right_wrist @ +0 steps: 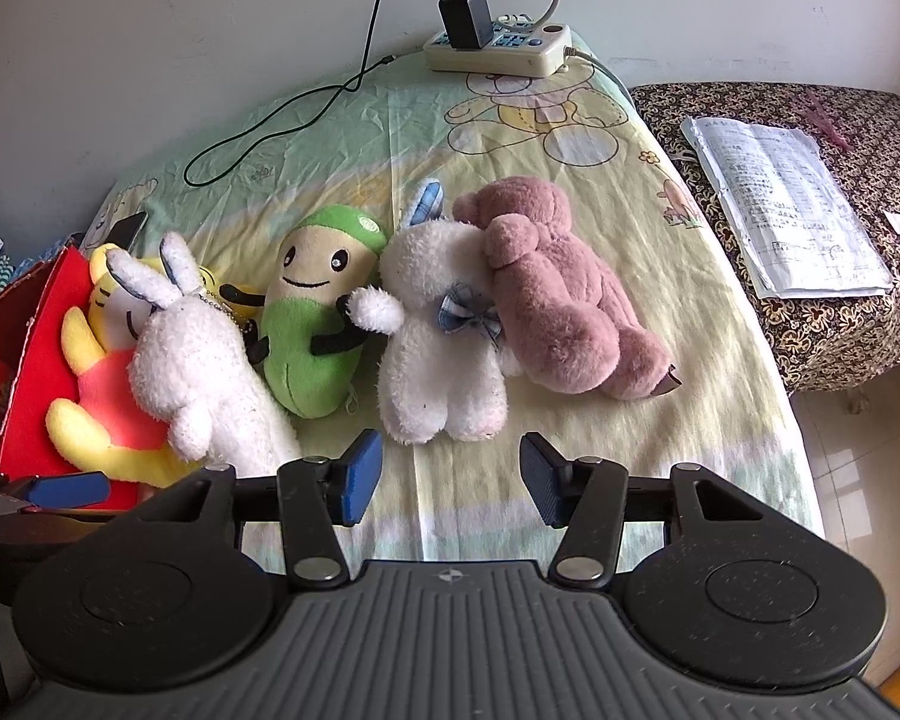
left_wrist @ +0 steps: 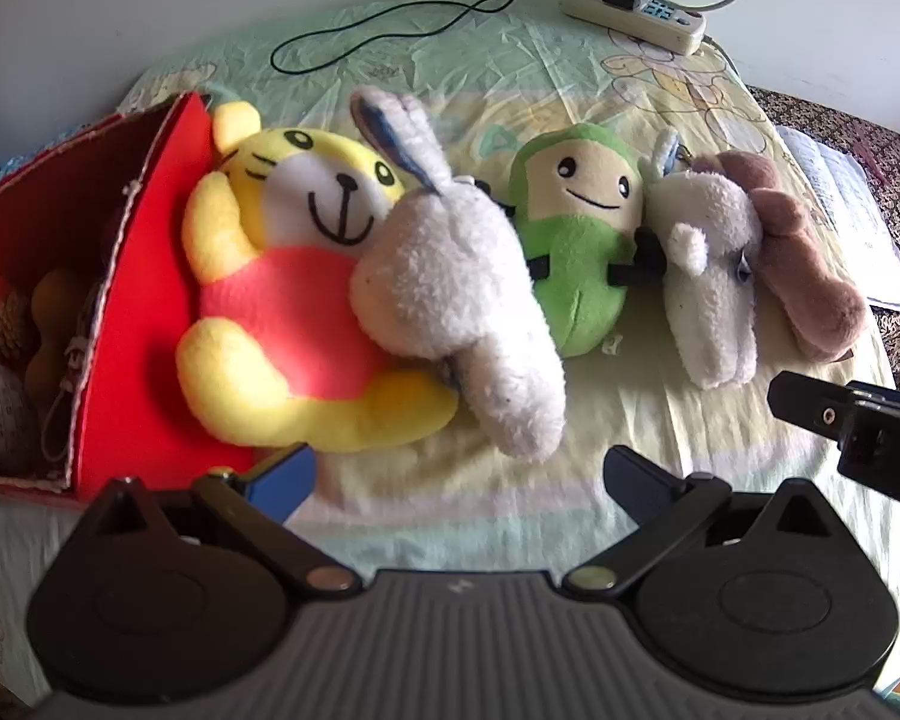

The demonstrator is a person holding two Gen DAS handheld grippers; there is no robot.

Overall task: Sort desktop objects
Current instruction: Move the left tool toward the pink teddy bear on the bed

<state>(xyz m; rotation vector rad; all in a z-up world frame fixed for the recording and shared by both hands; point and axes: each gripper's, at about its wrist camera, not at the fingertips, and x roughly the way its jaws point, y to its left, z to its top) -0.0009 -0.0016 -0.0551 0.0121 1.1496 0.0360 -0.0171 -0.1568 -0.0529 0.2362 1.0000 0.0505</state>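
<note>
A: Checking left view: my left gripper (left_wrist: pixel 459 468) gapes wide, empty, above five toys: tiger (left_wrist: pixel 288 294), rabbit (left_wrist: pixel 456 300), green doll (left_wrist: pixel 576 240), white bear (left_wrist: pixel 708 276), brown bear (left_wrist: pixel 810 264). All lie outside the red box (left_wrist: pixel 120 300).

B: Right view?

A: Right gripper (right_wrist: pixel 450 480) half open, empty, near the white bear. Same five toys. I judge sorting barely begun.

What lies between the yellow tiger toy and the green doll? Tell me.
A white rabbit lies there, leaning over the yellow tiger toy and touching the green doll. The left wrist view shows it best.
</note>
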